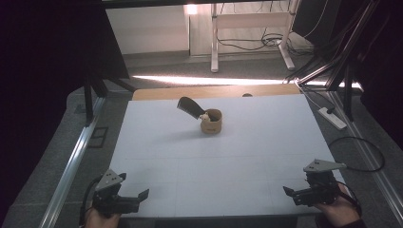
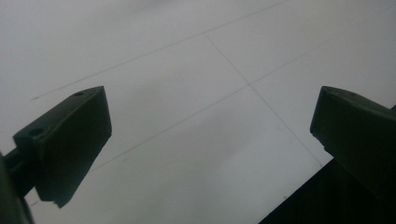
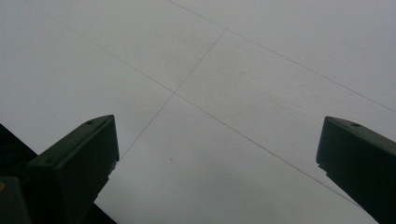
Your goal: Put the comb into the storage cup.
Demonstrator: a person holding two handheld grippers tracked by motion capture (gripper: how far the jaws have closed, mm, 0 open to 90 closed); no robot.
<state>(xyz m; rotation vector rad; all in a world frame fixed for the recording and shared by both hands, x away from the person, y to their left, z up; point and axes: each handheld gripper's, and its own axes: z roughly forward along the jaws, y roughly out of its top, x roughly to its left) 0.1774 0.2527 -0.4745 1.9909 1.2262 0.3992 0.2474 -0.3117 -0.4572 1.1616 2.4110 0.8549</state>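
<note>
So I'm sitting at the near edge of the table with a claw in each hand, and nothing is in either one yet. My left claw is hovering low over the near left corner with its jaws spread wide; in the left gripper view I'm just looking at bare white tabletop with faint grid lines between them. Same deal on the other side: my right claw is hanging over the near right corner, jaws wide apart, pinching nothing, and the right gripper view is giving me more plain white surface. The thing I'm going for is the little brown cup sitting toward the far middle of the table, well apart from both claws, with a dark knife standing in it, blade up and leaning off to the left. There's something pale at the rim next to it that I can't make out. My read is that I'm at the very start, still lining up before the reach. The next move is probably sending one claw forward to the cup, and since that knife is leaning, I'm guessing I'll want the other claw steadying the cup so it isn't tipping.
</note>
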